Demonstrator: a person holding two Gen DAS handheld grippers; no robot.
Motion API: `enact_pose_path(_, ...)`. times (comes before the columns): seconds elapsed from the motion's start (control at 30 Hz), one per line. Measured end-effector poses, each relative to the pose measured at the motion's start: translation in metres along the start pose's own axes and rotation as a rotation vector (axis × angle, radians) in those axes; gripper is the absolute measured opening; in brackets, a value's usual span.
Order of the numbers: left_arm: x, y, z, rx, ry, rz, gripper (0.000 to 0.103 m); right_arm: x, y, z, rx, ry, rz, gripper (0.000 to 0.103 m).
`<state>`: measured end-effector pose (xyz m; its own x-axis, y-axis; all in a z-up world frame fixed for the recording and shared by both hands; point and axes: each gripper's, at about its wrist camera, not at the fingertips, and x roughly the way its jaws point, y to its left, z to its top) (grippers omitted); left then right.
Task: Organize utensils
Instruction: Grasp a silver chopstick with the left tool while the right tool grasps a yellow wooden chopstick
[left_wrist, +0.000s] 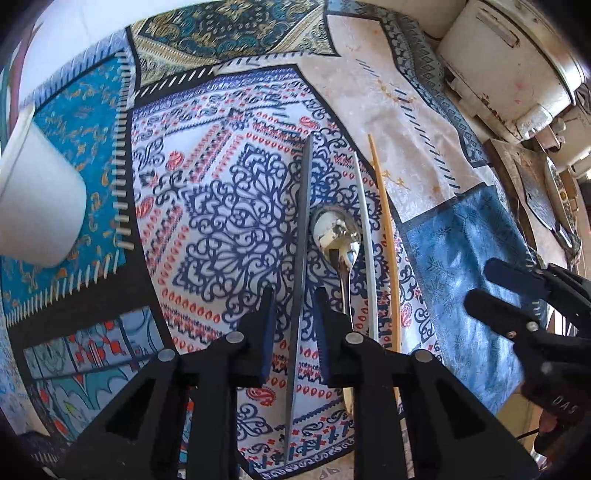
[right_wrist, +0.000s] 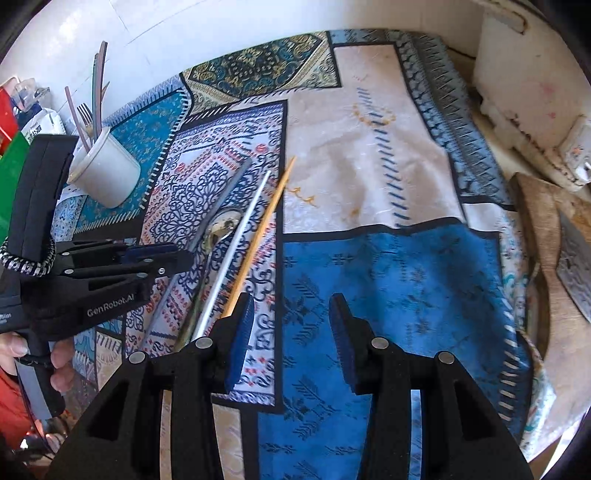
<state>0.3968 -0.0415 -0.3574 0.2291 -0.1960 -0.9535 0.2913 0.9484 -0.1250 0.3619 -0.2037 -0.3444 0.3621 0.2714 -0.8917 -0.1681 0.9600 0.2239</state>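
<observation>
Left wrist view: the left hand-held gripper (left_wrist: 293, 325) points steeply down at a patchwork-cloth tabletop (left_wrist: 92, 155). Its jaws straddle a grey chopstick (left_wrist: 301, 236) with a thin gap on each side, so not yet clamped. Just to the right lie a metal spoon (left_wrist: 338, 236), a white chopstick (left_wrist: 365, 236) and a wooden chopstick (left_wrist: 388, 236), almost touching one another. A white cup (left_wrist: 40, 206) stands well apart at left. Closing off-centre could nudge the spoon or roll the grey stick away.

Right wrist view: the right hand-held gripper (right_wrist: 291, 332) hangs released and empty over a blue patch, its left finger near the wooden chopstick (right_wrist: 258, 236). Lowering further could knock that stick. The cup (right_wrist: 107, 173) already holds utensils, so a tilted insertion might tip it.
</observation>
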Motion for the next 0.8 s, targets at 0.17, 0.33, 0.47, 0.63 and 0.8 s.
enact_pose_path(0.17, 0.004, -0.001, 0.005, 0.056, 0.019, 0.007, 0.013, 0.023, 0.012, 0.003, -0.003, 0.044, 0.010, 0.039)
enact_pose_path(0.33, 0.005, -0.005, 0.008, 0.140, 0.034, 0.013, 0.011, 0.036, 0.019, 0.006, 0.001, 0.068, 0.022, 0.038)
enact_pose_path(0.47, 0.010, -0.007, 0.016, 0.176, 0.056, 0.005, 0.011, 0.039, 0.021, 0.007, -0.005, 0.078, 0.037, 0.034)
enact_pose_path(0.63, 0.015, -0.011, 0.023, 0.190, 0.093, 0.020, 0.011, 0.040, 0.025, 0.008, -0.041, 0.080, 0.000, 0.028)
enact_pose_path(0.8, 0.021, -0.015, 0.031, 0.180, 0.111, 0.019, 0.010, 0.042, 0.028, 0.008, -0.044, 0.055, -0.046, 0.019)
